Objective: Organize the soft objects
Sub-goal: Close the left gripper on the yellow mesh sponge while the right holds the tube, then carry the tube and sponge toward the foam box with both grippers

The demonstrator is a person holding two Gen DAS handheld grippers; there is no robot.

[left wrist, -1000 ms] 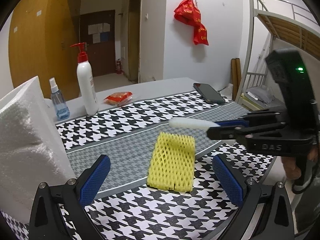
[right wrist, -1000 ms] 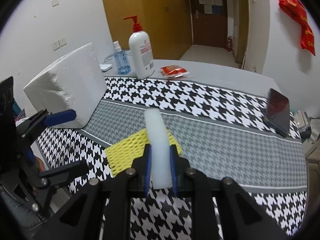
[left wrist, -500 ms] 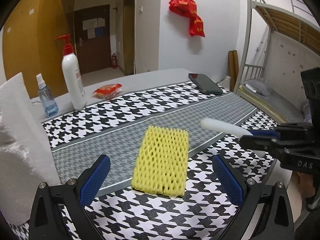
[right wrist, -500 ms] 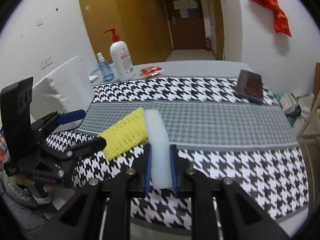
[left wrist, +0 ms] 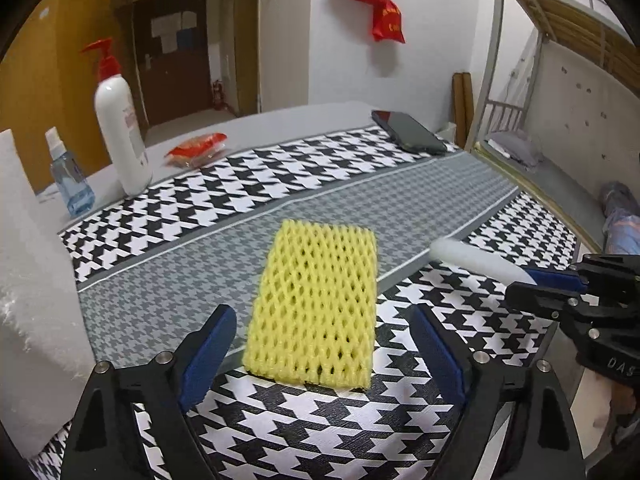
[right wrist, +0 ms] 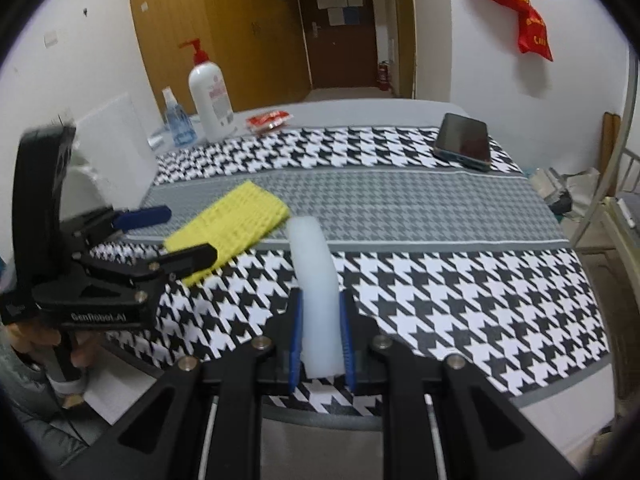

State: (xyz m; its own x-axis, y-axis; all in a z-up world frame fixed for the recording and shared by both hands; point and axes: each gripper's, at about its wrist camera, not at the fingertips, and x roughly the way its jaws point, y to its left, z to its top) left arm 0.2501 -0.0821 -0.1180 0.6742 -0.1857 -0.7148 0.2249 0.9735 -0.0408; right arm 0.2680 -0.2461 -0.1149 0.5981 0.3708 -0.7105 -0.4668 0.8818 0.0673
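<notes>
Foam strip (right wrist: 316, 280), white and slightly translucent, sits pinched between the blue pads of the right gripper (right wrist: 320, 344), whose jaws press on its near end while the rest arcs forward over the front of the worktop (right wrist: 460, 280). It looks smooth, rounded at the tip and springy; it bends under its own weight without creasing. The left gripper (left wrist: 320, 352) has its jaws spread wide and empty, hovering just short of the yellow net (left wrist: 316, 300), a flat foam mesh sleeve lying on the houndstooth cloth (left wrist: 280, 432) across the seam between the grey band and the black-and-white print.

The step in hand appears to be bringing the strip to rest beside or with the net. To do it well, the right hand should probably lower until the drooping tip meets the cloth first, then lay the length down and release only once it lies flat, since a springy piece let go in the air may bounce or roll. The left jaws could close across the net's short sides to keep it from sliding. A white foam block (left wrist: 28, 280) stands at the left edge, well apart from a phone (right wrist: 464, 140) at the far right.
</notes>
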